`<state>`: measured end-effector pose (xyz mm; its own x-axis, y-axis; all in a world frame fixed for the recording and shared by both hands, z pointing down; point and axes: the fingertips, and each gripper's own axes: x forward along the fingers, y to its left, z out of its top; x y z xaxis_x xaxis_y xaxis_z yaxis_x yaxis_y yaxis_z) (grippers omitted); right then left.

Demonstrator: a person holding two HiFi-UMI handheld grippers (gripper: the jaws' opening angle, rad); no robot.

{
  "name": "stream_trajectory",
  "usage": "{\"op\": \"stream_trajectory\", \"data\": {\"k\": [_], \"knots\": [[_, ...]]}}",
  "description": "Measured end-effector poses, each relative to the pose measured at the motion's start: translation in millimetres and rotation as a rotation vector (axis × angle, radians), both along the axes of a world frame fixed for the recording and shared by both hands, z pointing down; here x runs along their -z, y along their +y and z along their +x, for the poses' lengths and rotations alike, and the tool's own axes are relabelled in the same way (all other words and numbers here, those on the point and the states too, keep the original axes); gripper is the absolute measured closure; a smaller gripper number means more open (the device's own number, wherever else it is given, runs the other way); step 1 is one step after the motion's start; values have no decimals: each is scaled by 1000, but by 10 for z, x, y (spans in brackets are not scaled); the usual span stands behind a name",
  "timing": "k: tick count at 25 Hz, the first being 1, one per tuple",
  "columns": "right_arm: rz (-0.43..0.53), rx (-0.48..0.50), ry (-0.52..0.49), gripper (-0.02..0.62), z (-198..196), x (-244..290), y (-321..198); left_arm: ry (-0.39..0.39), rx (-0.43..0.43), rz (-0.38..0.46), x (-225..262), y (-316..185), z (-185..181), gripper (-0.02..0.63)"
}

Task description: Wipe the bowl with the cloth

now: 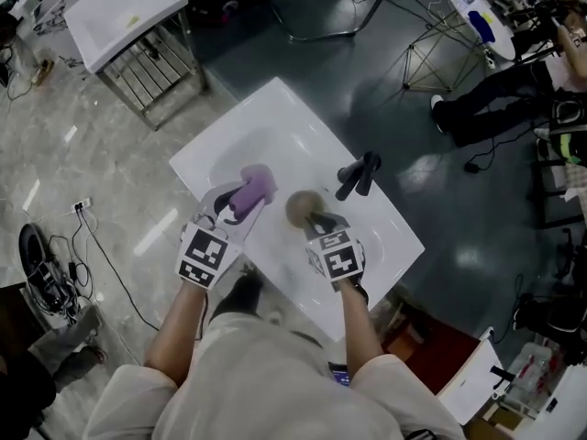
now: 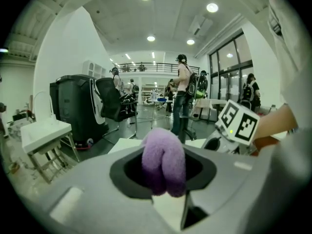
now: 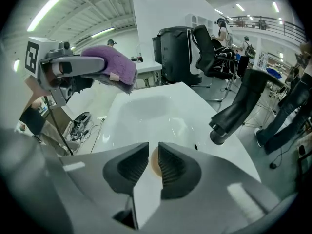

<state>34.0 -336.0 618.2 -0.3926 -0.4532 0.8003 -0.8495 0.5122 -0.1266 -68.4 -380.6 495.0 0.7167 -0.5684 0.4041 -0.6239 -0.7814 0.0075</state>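
A small brown bowl (image 1: 301, 207) sits on the white sink top (image 1: 275, 136), at the basin's right side. My right gripper (image 1: 314, 220) stands over it. In the right gripper view the jaws of this gripper (image 3: 153, 152) are a narrow gap apart, with the tan bowl (image 3: 154, 166) showing just beyond the gap and no pad pressing on it. My left gripper (image 1: 240, 200) is shut on a purple cloth (image 1: 257, 183), held above the basin left of the bowl. The folded cloth (image 2: 163, 162) bulges out from between the jaws, as the right gripper view also shows of the cloth (image 3: 109, 65).
A black faucet (image 1: 358, 174) stands on the sink top just right of the bowl, close to my right gripper. A second white sink on a metal stand (image 1: 124, 12) is at the far left. Cables (image 1: 41, 264) lie on the floor at left. A seated person's legs (image 1: 495, 94) are at right.
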Motion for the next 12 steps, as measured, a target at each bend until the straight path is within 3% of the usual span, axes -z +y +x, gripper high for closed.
{"op": "stream_trajectory", "data": {"k": [12], "knots": [[-158, -21, 10, 508, -249, -884, -244, 6, 18, -83, -487, -292, -237, 482]]}}
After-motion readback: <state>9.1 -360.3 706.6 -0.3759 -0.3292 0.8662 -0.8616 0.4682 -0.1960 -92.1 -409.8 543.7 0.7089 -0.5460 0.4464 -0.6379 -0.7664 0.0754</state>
